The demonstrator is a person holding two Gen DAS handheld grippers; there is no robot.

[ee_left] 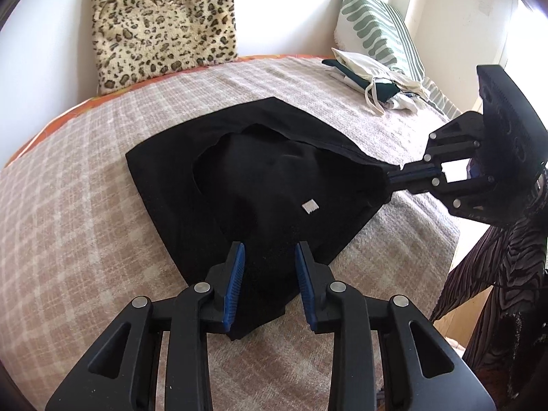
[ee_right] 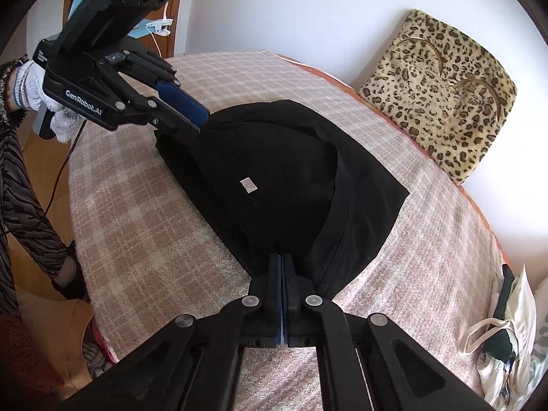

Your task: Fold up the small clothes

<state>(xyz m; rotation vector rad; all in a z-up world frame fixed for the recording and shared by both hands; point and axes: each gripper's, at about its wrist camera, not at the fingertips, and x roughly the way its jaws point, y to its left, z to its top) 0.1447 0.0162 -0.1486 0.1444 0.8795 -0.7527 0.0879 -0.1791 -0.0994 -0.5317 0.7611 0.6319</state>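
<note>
A black garment (ee_left: pixel 274 178) with a small white label (ee_left: pixel 310 206) lies on the checked blanket (ee_left: pixel 85 205); it also shows in the right wrist view (ee_right: pixel 291 178). My left gripper (ee_left: pixel 270 274) is open, its blue pads either side of the garment's near corner. It shows in the right wrist view (ee_right: pixel 195 116), held over the far corner. My right gripper (ee_right: pixel 282 267) is shut on the garment's edge and lifts it slightly. It shows in the left wrist view (ee_left: pixel 394 176) pinching the right corner.
A leopard-print cushion (ee_left: pixel 164 24) leans on the wall behind the bed. A green striped pillow (ee_left: pixel 376 24) and a pile of white and dark cloth (ee_left: pixel 370 75) lie at the bed's far right. The bed edge (ee_left: pixel 438 233) drops to a wooden floor.
</note>
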